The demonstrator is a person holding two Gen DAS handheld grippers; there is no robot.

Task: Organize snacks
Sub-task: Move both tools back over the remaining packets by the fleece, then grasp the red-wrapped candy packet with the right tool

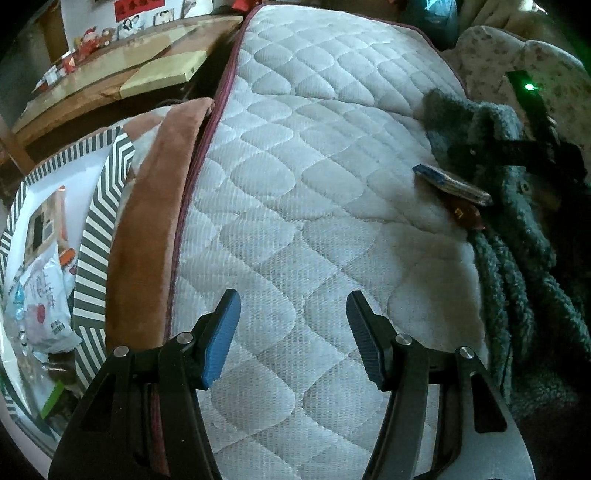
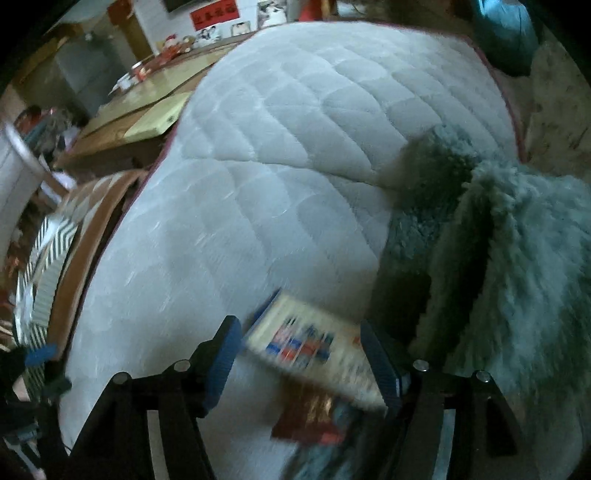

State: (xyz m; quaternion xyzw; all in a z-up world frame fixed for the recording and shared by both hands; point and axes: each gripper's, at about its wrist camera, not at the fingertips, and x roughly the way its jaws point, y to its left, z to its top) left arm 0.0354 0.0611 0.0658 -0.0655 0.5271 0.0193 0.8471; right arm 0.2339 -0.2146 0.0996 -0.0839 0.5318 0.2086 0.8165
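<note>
Both tongs pitched steeply down over mattress [image 1: 314, 147]. Left tongs [image 1: 293, 339] open, empty. Right tongs [image 2: 301, 360] open, straddling snack packet [image 2: 310, 343], blurred.

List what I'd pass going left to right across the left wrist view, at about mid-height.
Striped box holding snack packets → brown plush cushion → white quilted mattress → blue-edged snack pack → teal fuzzy blanket.

Dim room, bluish light. Quilted grey-white mattress [image 1: 314, 192] w/ maroon piping fills most of the view – brown plush cushion [image 1: 147, 236] along its left edge. Wooden table [image 1: 110, 77] behind, red banner [image 1: 138, 8] on white wall. Shaggy teal blanket [image 2: 517, 258] at right.
</note>
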